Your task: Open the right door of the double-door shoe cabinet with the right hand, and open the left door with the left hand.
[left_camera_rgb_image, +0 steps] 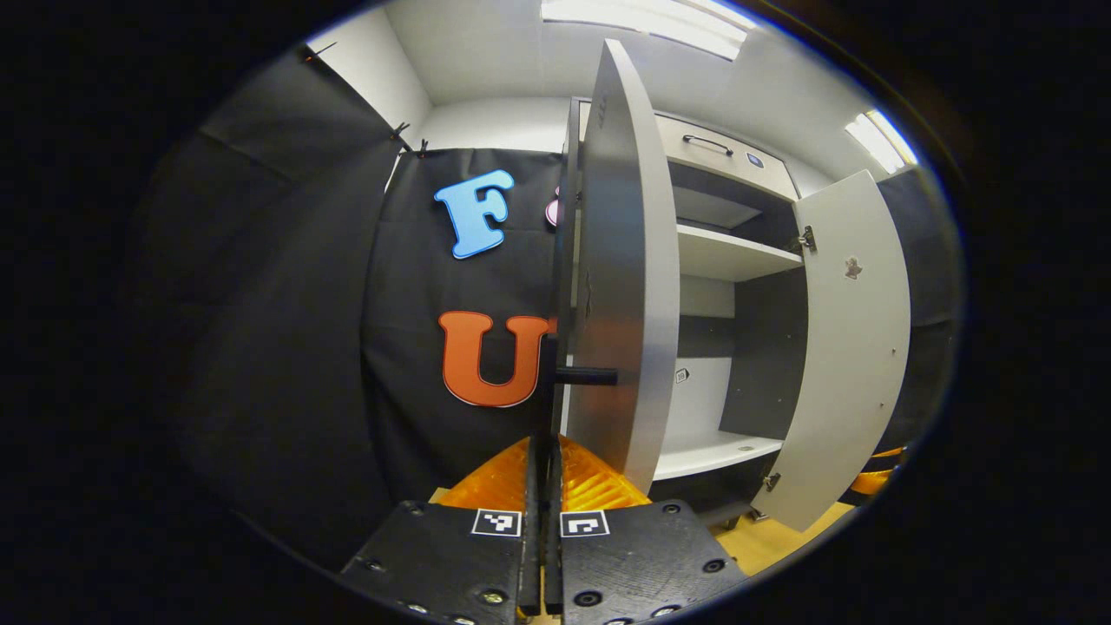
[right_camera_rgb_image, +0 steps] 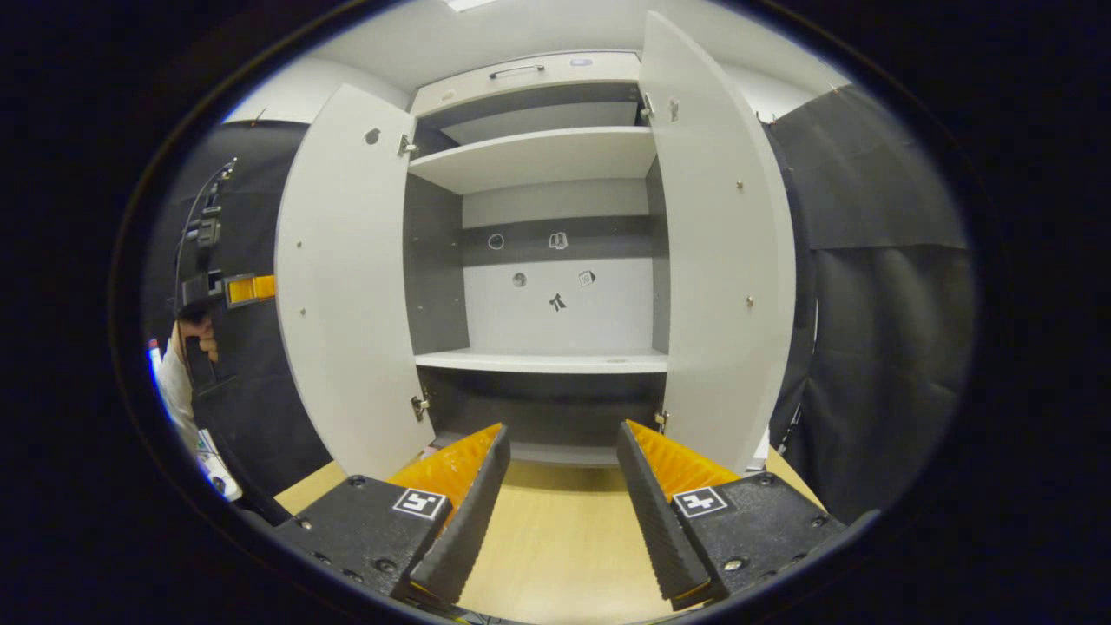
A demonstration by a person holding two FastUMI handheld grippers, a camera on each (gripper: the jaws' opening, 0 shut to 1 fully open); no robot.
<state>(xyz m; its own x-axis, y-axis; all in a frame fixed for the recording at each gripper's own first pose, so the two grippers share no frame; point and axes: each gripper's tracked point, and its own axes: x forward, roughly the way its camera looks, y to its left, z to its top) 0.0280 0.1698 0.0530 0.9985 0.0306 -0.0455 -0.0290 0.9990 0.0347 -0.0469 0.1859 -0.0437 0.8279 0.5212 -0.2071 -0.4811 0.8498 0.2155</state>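
In the left gripper view, my left gripper [left_camera_rgb_image: 544, 486] is closed, its fingers pressed together on the dark handle [left_camera_rgb_image: 583, 376] that sticks out from the left door [left_camera_rgb_image: 621, 286]. I see that door nearly edge-on because the camera rides along the pull line; gripping the handle lets me swing the panel about its hinges. Beyond it the cabinet [left_camera_rgb_image: 720, 260] stands open, with its shelves bare, and the right door [left_camera_rgb_image: 846, 347] is swung wide on the far side.

In the right gripper view, my right gripper [right_camera_rgb_image: 555, 486] is open, its fingers spread and holding nothing, hovering above the wooden floor [right_camera_rgb_image: 555, 538] and facing straight into the cabinet [right_camera_rgb_image: 538, 156]. I judge it has no more work: the right door [right_camera_rgb_image: 720, 260] is already fully out. The left door [right_camera_rgb_image: 347, 286] is also wide, and behind it a hand [right_camera_rgb_image: 195, 338] holds the left gripper [right_camera_rgb_image: 247, 289] against its outer face. Both doors look essentially open; releasing the handle seems all that remains.
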